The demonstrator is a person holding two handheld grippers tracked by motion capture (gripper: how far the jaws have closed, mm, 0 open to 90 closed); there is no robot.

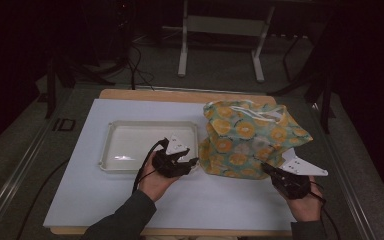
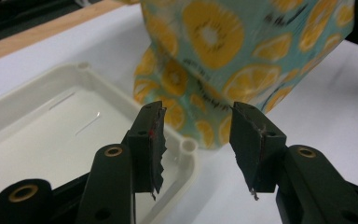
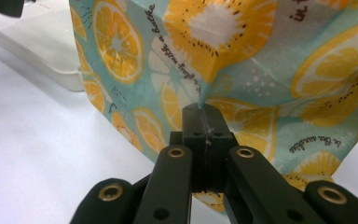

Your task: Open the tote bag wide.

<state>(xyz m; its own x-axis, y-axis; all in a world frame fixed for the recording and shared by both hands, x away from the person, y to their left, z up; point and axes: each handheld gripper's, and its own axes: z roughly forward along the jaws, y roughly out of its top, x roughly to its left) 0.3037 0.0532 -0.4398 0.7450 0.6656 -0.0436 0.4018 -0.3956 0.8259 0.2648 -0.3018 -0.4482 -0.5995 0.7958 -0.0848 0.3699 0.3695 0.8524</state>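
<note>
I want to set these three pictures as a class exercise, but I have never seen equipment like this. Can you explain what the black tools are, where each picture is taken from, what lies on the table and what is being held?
There is no robot here. A person holds a hand-operated two-jaw gripper in each hand. The wide picture comes from a fixed camera above the table; the two close-ups come from small cameras riding on each gripper, looking along its jaws.

On the white table top lie an empty white tray and a fabric bag printed with lemon slices.

The left gripper is open, its jaws apart in front of the bag and above the tray's corner. The right gripper is shut on a fold of the bag.
</note>
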